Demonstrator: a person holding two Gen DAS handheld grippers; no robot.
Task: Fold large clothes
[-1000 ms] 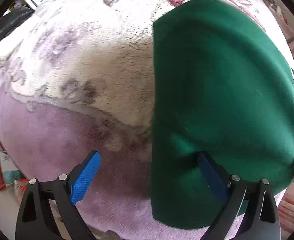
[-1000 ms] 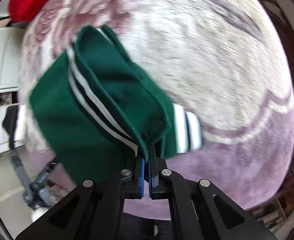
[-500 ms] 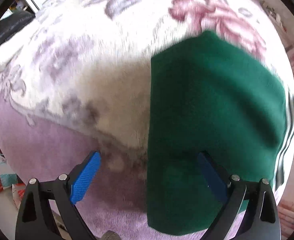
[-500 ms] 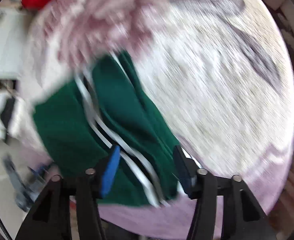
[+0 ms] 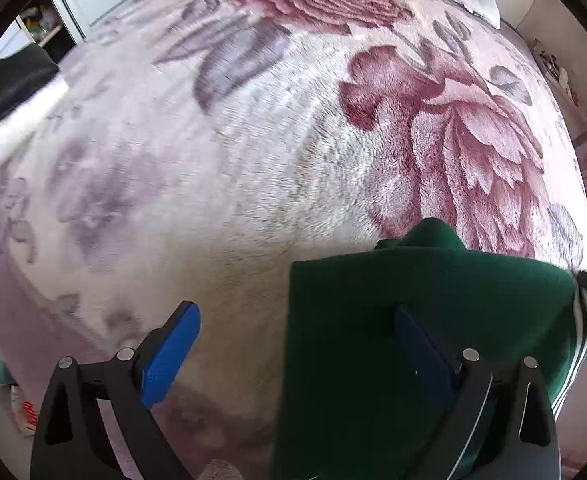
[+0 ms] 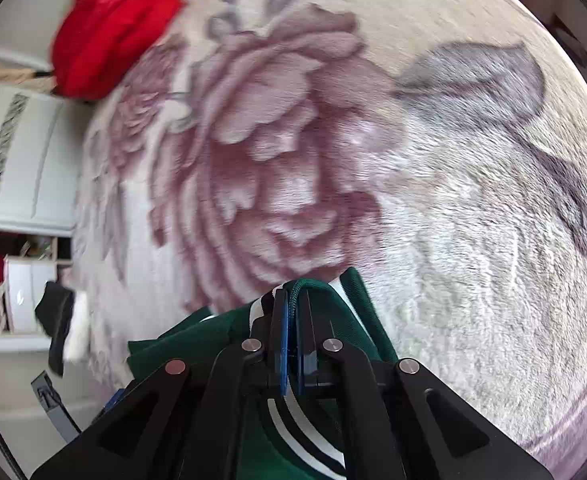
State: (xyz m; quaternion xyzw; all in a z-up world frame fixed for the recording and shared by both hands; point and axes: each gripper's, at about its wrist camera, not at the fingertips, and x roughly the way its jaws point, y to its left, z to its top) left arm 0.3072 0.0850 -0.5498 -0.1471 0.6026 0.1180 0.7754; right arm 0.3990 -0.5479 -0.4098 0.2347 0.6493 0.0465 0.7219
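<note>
Right wrist view shows the right gripper (image 6: pixel 291 320) clamped on the folded green garment's (image 6: pixel 197 344) zipper edge on the bed (image 6: pixel 473 220); left gripper (image 5: pixel 293 340) gapes; thin grip could slip, spilling folds.

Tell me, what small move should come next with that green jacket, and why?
Probably close the left gripper on the green jacket's edge: its fingers stand wide open astride it, while the right gripper already pinches the zipper edge.
</note>
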